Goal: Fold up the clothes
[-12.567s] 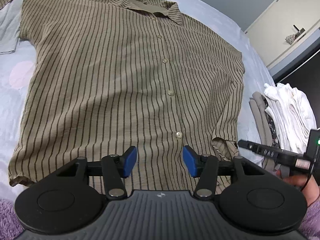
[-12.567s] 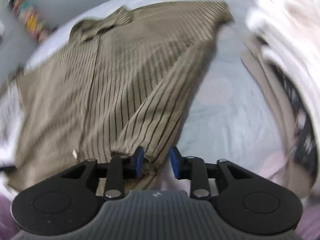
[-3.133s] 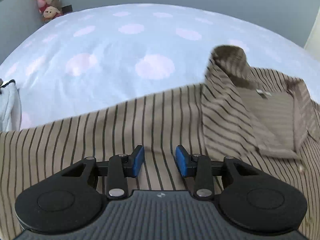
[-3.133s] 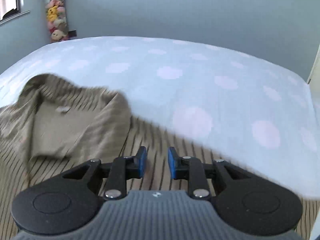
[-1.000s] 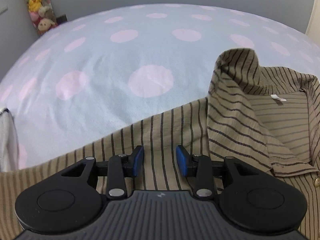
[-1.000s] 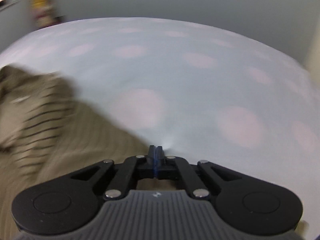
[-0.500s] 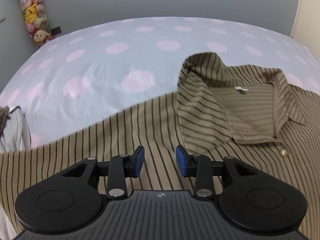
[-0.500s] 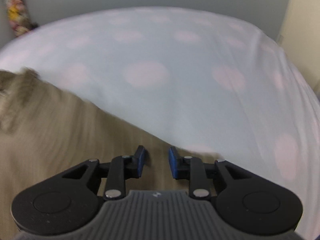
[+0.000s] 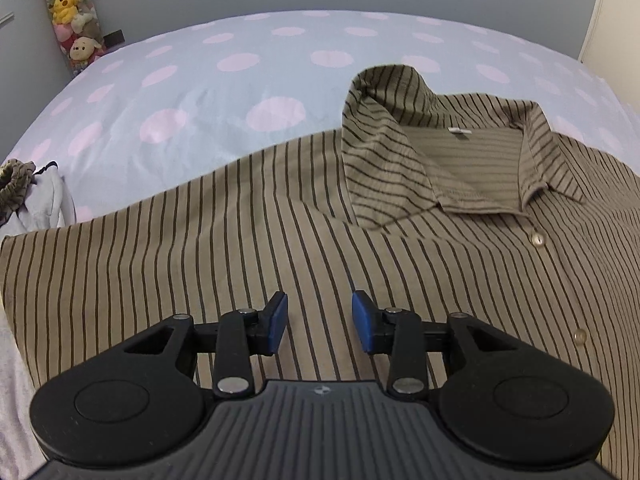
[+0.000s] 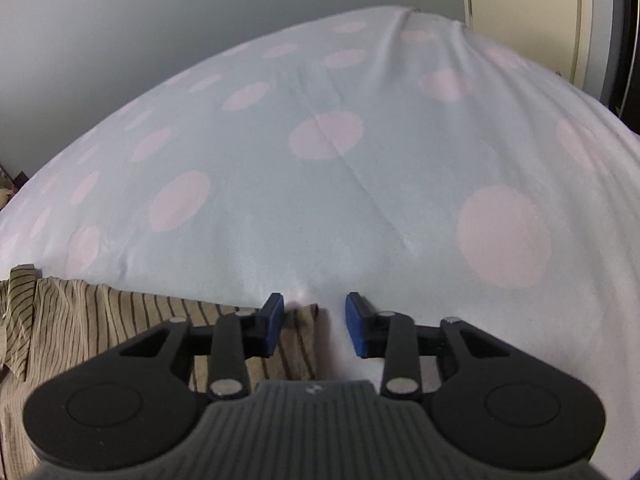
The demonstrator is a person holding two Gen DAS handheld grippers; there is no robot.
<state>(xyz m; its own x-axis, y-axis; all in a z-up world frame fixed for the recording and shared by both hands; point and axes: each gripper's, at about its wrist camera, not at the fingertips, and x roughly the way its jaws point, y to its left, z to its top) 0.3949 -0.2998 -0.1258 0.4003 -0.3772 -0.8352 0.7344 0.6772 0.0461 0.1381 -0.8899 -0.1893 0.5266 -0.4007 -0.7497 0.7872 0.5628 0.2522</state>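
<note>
**A:** Where does the right claw stand against the cloth?

**B:** Jaws parted, nothing held. A corner of the striped shirt pokes up just inside its left pad; everything ahead and to its right is bare polka-dot bed. So the shirt lies behind and to the left of that claw, its edge running leftward along the near side of the bed.

**A:** And the left claw?

**B:** Also released, hovering low over the shirt body, stripes running away between the pads. The collar sits ahead and to its right, buttons further right, so the garment lies face up with its neck toward the far edge of the bed.

**A:** Which hand is better placed for the fold?

**B:** I'd judge the right: it is at the shirt's outer corner, which need only be pinched and carried left across the body. The left is mid-panel, level and forward-pointing, well placed to pin the fabric.

**A:** Anything else around?

**B:** A pale garment at the bed's left edge, clear of the shirt.
</note>
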